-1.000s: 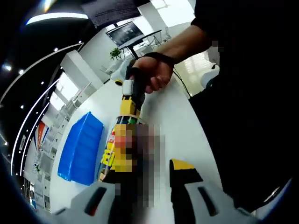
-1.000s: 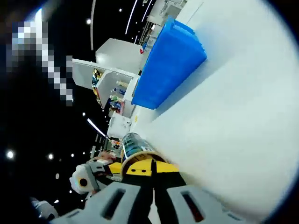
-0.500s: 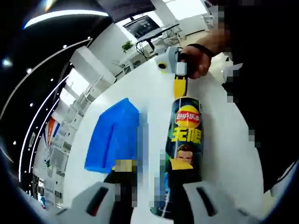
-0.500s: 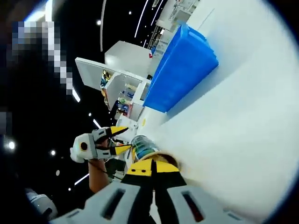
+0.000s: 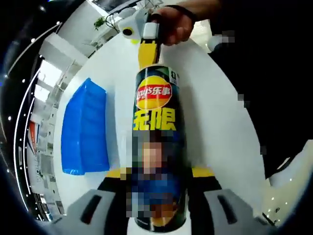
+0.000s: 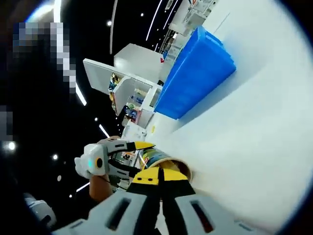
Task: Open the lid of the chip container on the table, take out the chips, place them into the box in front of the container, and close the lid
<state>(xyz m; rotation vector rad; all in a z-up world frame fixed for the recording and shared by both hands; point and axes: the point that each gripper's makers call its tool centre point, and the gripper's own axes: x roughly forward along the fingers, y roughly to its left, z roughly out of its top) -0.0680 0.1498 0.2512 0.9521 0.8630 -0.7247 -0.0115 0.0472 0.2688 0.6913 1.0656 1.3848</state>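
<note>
In the left gripper view, the chip container point(image 5: 156, 147) — a tall dark can with a red and yellow logo and yellow lettering — lay lengthwise between the left gripper point(image 5: 157, 178)'s two yellow-tipped jaws, which flanked its lower part, one at each side; they looked pressed against the can, though the contact itself was hard to make out. At the can's far end the right gripper point(image 5: 147, 55) reached in from the top of the view, its yellow jaws drawn together at the can's rim, held by a person's hand point(image 5: 177, 22). Whether they pinched the lid or only touched the rim could not be told. The white table point(image 5: 215, 122) lay under the can, and the blue box point(image 5: 84, 129) sat on it beside the can, apart from it. In the right gripper view, the right gripper point(image 6: 160, 177)'s own jaws rose side by side with almost no gap between them, their yellow tips at the open-looking round end of the chip container point(image 6: 164, 160). The left gripper point(image 6: 133, 157) showed beyond it, its two yellow tips spread along the can. The blue box point(image 6: 198, 73) stood farther off on the table point(image 6: 254, 147).
</note>
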